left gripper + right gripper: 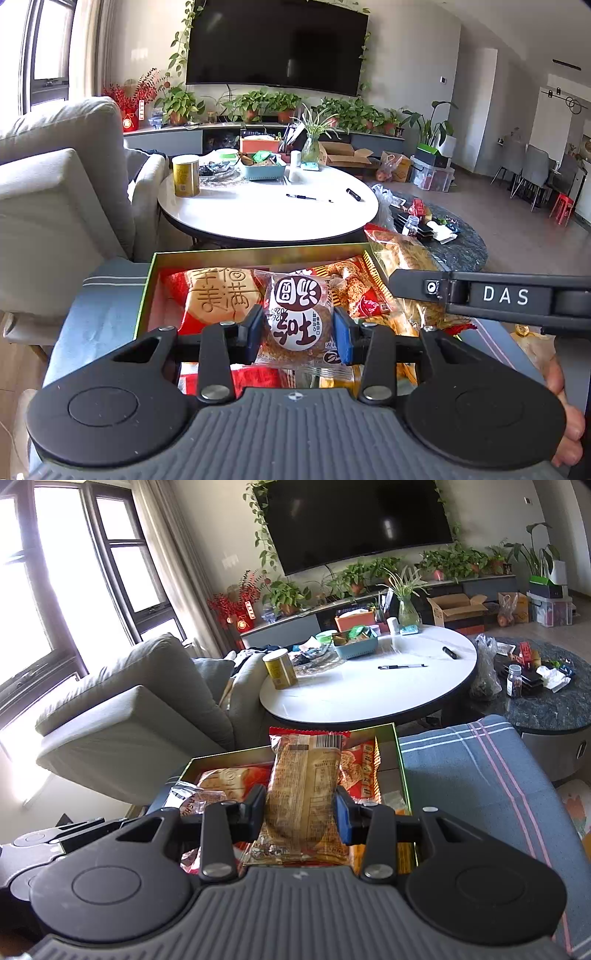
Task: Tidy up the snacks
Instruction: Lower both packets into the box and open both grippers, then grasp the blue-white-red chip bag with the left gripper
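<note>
Two grippers (298,328) (300,810), one snack tin (258,254), two round tables (266,206) (465,247), one pen (308,198), one television (277,44).

This is a home living room. A large television (277,44) hangs on the wall above a low cabinet (177,138) with many potted plants (255,105). A grey sofa (133,709) stands by the window (74,572), near a round white desk (266,206).

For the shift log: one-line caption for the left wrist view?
Left gripper shut on a round cake packet above the snack tin, right gripper alongside.
</note>
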